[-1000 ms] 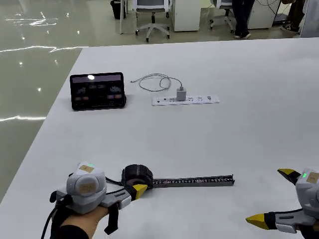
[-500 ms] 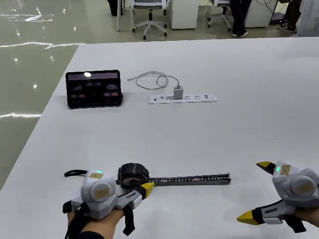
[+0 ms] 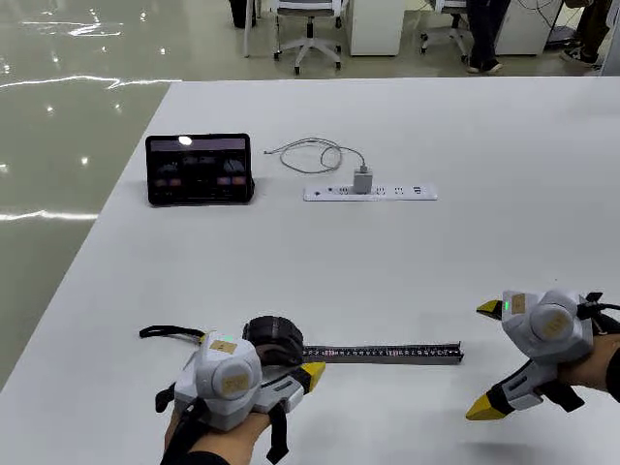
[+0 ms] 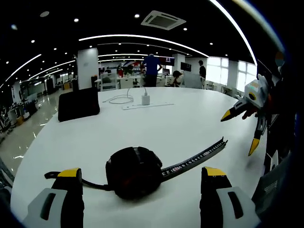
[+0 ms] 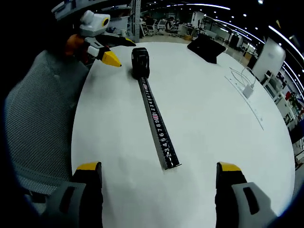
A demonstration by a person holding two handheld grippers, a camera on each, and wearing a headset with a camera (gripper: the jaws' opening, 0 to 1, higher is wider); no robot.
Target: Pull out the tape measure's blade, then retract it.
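Since a second ago the right hand-held gripper (image 3: 485,360) has come in from the right toward the free end of the blade (image 3: 383,352). The left hand-held gripper (image 4: 142,172) has slid up closer to the tape measure (image 3: 274,339). The blade lies out at the same length as before.

The worktop (image 3: 436,262) is broad and white. Its left edge runs on a slant close to the left of the tape measure, with shiny floor (image 3: 58,145) beyond it. Far back on the worktop stand a tablet (image 3: 200,169) and a power strip (image 3: 370,193) with a charger (image 3: 362,180) and a looped cable (image 3: 310,153), all well apart from the work. The stretch between them and the blade is bare, as is the surface to the right.

The tape measure sits near the front edge, its blade flat on the worktop and pointing right, and its strap (image 3: 170,332) trails out to the left.

In the left gripper view the jaws stand wide with the case between them, touching neither. The right hand-held gripper's jaws are also spread wide and grip nothing. The blade's end lies just in front of their gap.
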